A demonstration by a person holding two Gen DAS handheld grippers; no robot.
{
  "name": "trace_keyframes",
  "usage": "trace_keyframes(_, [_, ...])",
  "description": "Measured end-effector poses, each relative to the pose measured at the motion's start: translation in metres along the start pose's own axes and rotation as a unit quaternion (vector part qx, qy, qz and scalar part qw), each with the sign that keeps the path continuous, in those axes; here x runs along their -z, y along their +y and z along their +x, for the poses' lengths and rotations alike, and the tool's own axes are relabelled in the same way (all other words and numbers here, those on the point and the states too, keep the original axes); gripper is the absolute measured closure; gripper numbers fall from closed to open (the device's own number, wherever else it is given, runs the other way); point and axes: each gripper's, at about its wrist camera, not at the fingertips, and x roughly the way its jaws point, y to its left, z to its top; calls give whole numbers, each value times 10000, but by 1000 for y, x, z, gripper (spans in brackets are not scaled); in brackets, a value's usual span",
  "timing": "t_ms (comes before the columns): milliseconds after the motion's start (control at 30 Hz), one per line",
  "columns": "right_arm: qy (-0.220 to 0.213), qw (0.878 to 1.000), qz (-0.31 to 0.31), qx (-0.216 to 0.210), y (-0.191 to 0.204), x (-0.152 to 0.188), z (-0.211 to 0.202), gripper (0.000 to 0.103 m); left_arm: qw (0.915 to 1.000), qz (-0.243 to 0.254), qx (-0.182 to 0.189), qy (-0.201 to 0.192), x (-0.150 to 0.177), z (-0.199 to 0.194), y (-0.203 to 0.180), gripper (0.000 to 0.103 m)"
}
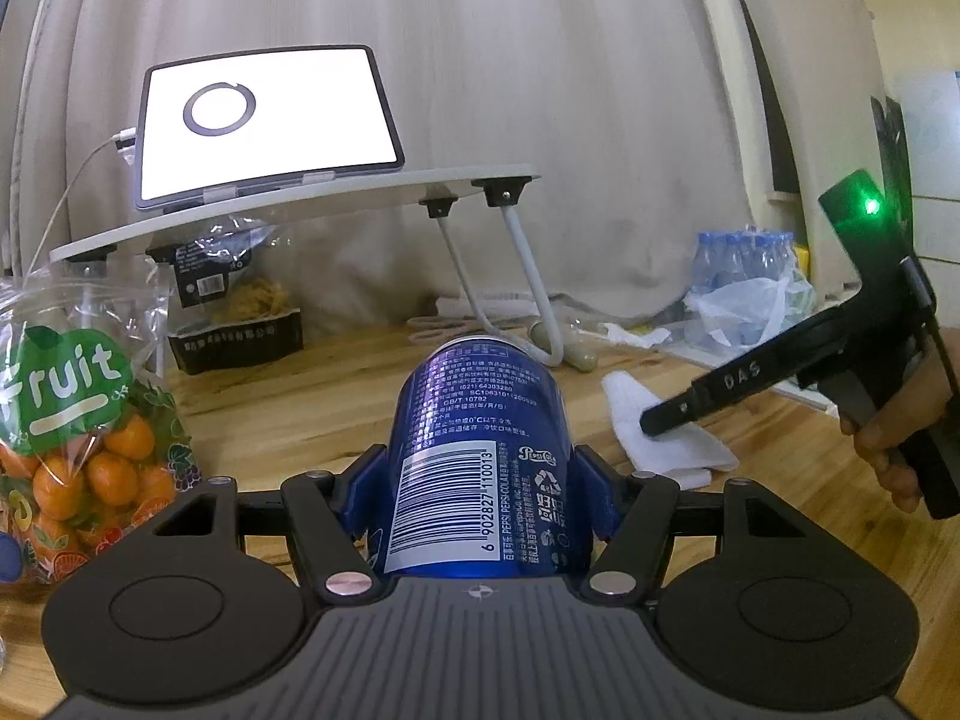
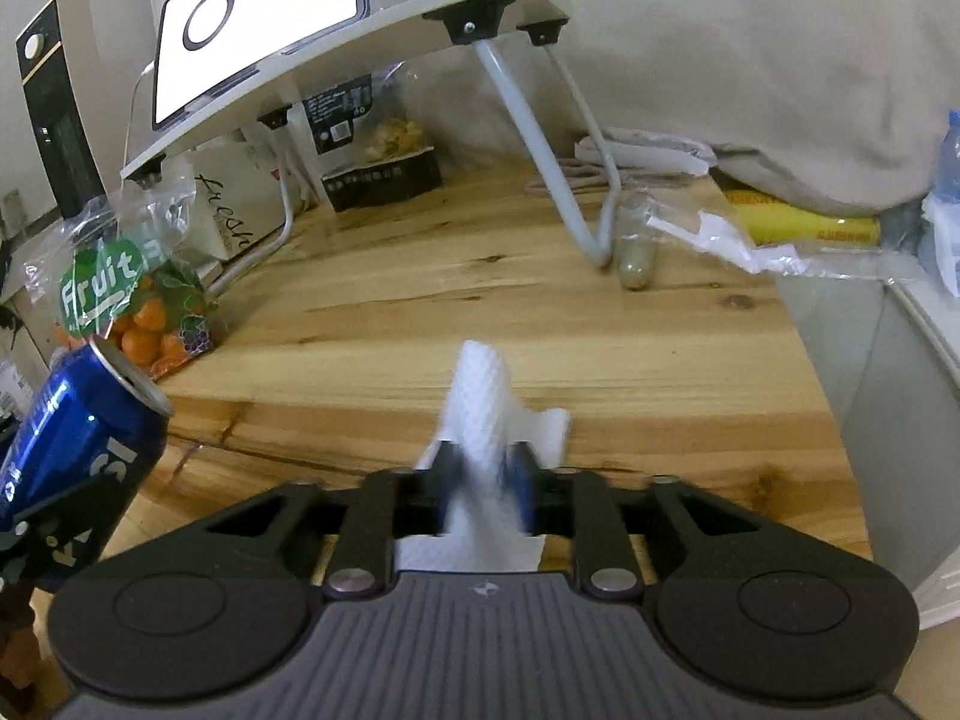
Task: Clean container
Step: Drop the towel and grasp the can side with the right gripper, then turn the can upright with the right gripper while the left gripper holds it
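Observation:
My left gripper [image 1: 480,480] is shut on a blue Pepsi can [image 1: 480,450], which lies along the fingers with its barcode up and its top pointing away. The can also shows at the left edge of the right wrist view [image 2: 78,450], held above the wooden table [image 2: 480,312]. My right gripper [image 2: 483,474] is shut on a white paper towel [image 2: 480,414], whose free end sticks up past the fingertips. In the left wrist view the right gripper [image 1: 651,423] is at the right, with the towel [image 1: 660,438] at its tip, apart from the can.
A white lap desk [image 1: 300,204] with a lit tablet [image 1: 264,120] stands at the back. A bag of oranges marked Fruit [image 1: 78,432] sits at the left. A snack bag [image 2: 384,162], plastic wrap [image 2: 750,246] and water bottles [image 1: 744,264] lie at the back and right.

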Motion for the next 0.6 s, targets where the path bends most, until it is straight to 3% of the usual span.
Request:
trace_keyframes(67, [-118,9999,-60,70,1,-1,-5,43,10000,21,-3,13,0,0,-1,36])
trace_keyframes(133, [-209,9997,-93,62,2,-4,-11,43,10000,16,-10,10,0,0,-1,36])
trace_keyframes(233, [-379,9987,164,-306,5,-10,-25,40,10000,-11,2,-3,0,0,1,36])
trace_keyframes(300, [-375,9927,650,-947,4,-13,-32,27,10000,-12,4,-8,0,0,1,36])
trace_keyframes(367, [-148,9723,1367,-1890,4,-13,-26,22,10000,6,27,-52,0,-2,0,36])
trace_keyframes(433, [65,9493,1891,-2509,8,-6,-15,22,9999,64,50,-112,0,-4,-2,36])
trace_keyframes(600, [257,9181,2568,-3007,18,9,11,20,9985,469,127,-238,0,-8,-15,36])
